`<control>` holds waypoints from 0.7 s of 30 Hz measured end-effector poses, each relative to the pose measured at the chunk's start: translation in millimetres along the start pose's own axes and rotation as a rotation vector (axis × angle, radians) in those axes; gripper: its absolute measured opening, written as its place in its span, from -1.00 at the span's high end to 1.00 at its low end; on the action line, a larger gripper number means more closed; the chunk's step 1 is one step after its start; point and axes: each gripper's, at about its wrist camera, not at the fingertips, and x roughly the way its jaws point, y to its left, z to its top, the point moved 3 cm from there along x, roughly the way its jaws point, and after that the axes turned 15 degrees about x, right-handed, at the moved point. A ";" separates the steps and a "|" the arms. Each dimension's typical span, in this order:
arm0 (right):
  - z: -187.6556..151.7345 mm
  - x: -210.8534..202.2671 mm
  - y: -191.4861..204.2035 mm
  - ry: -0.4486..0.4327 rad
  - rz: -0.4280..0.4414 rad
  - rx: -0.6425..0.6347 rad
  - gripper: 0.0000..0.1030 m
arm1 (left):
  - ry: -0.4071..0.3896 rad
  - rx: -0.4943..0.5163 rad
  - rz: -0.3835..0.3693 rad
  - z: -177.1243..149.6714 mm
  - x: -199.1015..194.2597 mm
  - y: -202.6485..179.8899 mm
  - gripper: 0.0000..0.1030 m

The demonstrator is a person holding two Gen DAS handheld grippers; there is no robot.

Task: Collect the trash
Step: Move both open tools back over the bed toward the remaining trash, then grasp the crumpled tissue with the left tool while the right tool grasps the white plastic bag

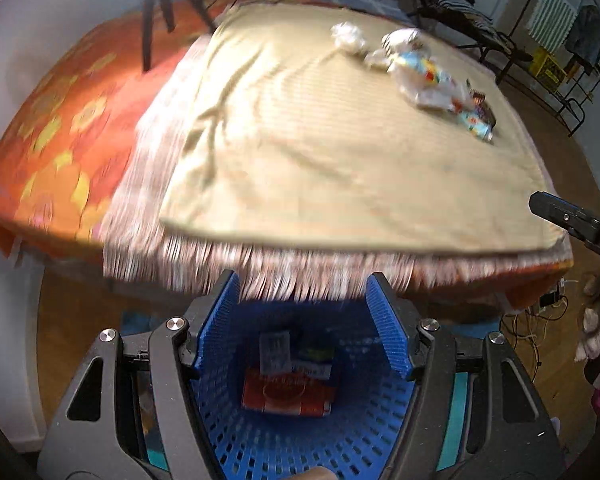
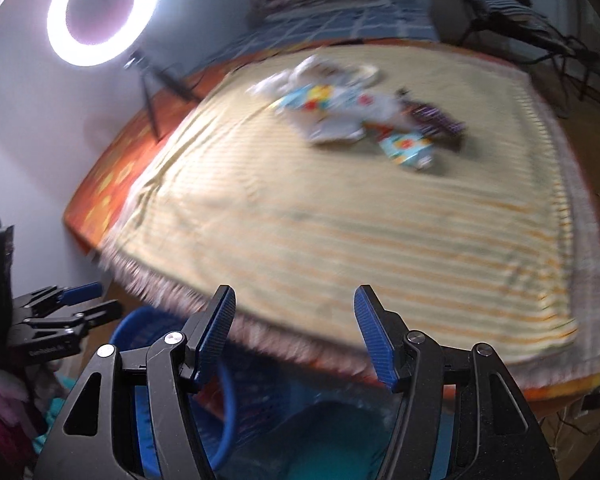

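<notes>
1. Broadly, the bed [image 1: 60, 128] fills both views, its orange flowered sheet showing along the left side and under the near edge
2. A beige striped blanket [image 1: 320, 152] covers most of it; its fringed border hangs over the near edge, and a wide bare stretch lies between that edge and the trash
3. A blue perforated basket [image 1: 300, 440] stands on the floor below the near edge, with a red packet [image 1: 288, 396] and smaller wrappers inside
4. The trash pile [image 1: 428, 72], crumpled paper and coloured wrappers, lies far across the blanket toward its right edge
5. The left gripper [image 1: 302, 324] hangs above the basket, jaws apart, nothing between them
6. The right gripper [image 2: 294, 336] is over the near edge, released and empty
</notes>
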 end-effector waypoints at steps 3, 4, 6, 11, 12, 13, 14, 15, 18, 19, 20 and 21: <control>20.9 -4.5 -15.7 -0.033 -0.017 0.037 -0.20 | -0.023 0.020 -0.001 26.0 2.1 -2.5 -0.32; 28.9 -6.1 -20.9 -0.044 -0.023 0.049 -0.21 | -0.030 0.025 -0.003 32.9 2.8 -2.7 -0.32; 41.4 -9.2 -29.1 -0.064 -0.025 0.064 -0.31 | -0.043 0.037 -0.005 48.5 4.3 -2.7 -0.32; 72.7 -12.0 -42.0 -0.103 -0.042 0.077 -0.34 | -0.076 0.067 -0.005 91.6 12.1 -0.7 -0.32; 79.1 -11.4 -43.3 -0.106 -0.047 0.074 -0.34 | -0.084 0.070 -0.007 100.5 13.7 0.3 -0.32; 84.4 -10.5 -43.6 -0.107 -0.048 0.068 -0.34 | -0.089 0.072 -0.007 108.9 16.1 1.2 -0.32; 90.1 -9.5 -43.7 -0.107 -0.045 0.062 -0.34 | -0.096 0.075 -0.004 119.6 18.8 2.9 -0.32; 95.9 -8.7 -44.5 -0.109 -0.039 0.059 -0.34 | -0.100 0.078 -0.002 126.3 20.2 3.5 -0.32; 112.1 -4.7 -45.9 -0.112 -0.027 0.064 -0.34 | -0.111 0.086 0.001 151.0 29.1 9.0 -0.32; 116.9 -2.4 -45.9 -0.112 -0.021 0.068 -0.34 | -0.114 0.086 0.001 157.5 32.1 11.0 -0.32; 123.6 0.1 -45.1 -0.112 -0.011 0.070 -0.34 | -0.116 0.087 -0.001 164.4 35.7 12.6 -0.32; 127.6 2.3 -44.1 -0.111 -0.004 0.068 -0.34 | -0.117 0.086 -0.001 172.6 40.4 14.2 -0.31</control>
